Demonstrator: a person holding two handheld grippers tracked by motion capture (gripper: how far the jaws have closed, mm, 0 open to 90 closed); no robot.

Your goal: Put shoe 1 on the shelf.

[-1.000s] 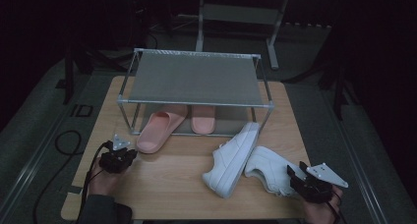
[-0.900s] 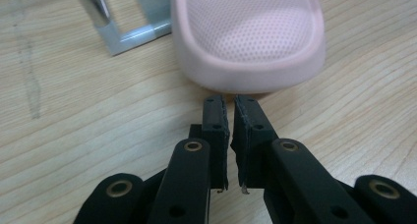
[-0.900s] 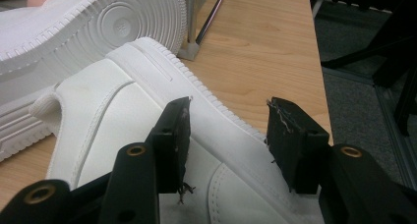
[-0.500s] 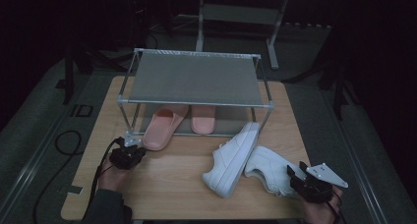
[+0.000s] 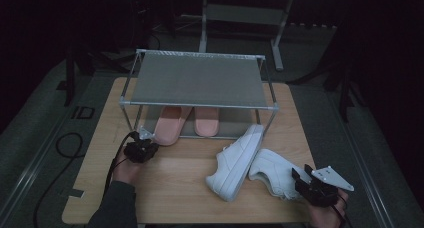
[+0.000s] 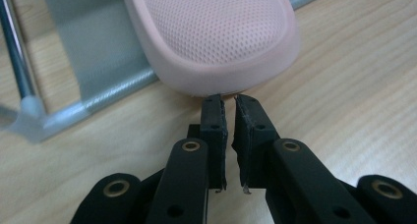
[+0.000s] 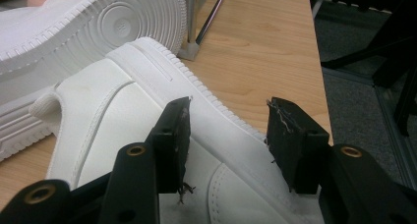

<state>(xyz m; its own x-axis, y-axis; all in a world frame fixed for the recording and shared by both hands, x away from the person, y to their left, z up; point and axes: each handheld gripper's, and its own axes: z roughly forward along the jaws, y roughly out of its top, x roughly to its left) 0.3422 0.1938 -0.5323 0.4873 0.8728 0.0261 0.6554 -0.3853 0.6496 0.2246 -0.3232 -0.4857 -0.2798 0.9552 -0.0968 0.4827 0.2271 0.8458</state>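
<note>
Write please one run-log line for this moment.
left tool: nearly shut, tips at pink slipper edge | right tool: open over white sneaker | rack: top shelf bare

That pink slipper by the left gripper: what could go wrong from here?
1. The left gripper has its jaws nearly together, right at the pink slipper's rounded edge. It may push the slipper deeper under the rack instead of catching it.
2. The right gripper stands open over the lying white sneaker, whose side looks smooth, so a grip there might slip.
3. The other white sneaker lies tipped on its side, close against it, and could get nudged.
</note>
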